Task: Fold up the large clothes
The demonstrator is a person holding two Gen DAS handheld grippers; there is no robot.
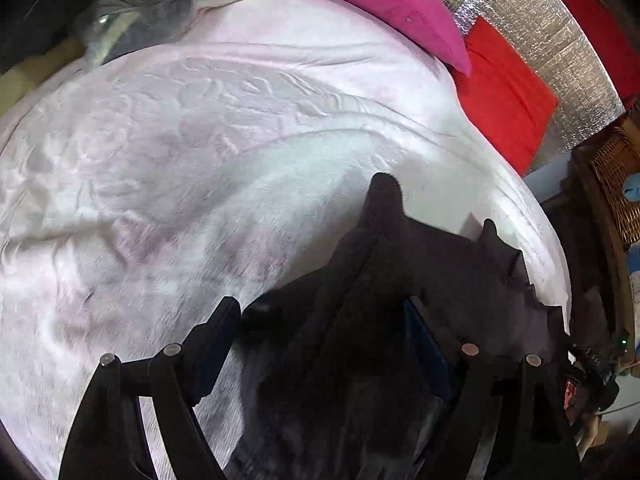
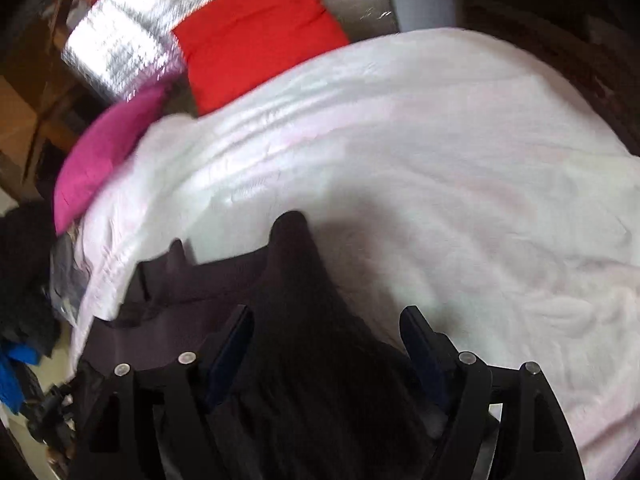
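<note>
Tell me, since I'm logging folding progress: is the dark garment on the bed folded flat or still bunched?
Bunched. The dark garment rises in peaked ridges off the pale blanket, with no flat, squared layers showing.

The left gripper point(image 1: 320, 316) is built of matte black plastic: two pairs of curved, flat linkage arms fan up from the bottom edge, each arm capped at its joint by a small round silver pivot pin. Its fingers point(image 1: 218, 332) are straight black bars with dark blue pads on their inner faces. The right gripper point(image 2: 326, 324) has the same make: black curved arms, four silver pins, triangular cut-outs low in the outer arms, and blue-lined fingers point(image 2: 234, 336).
</note>
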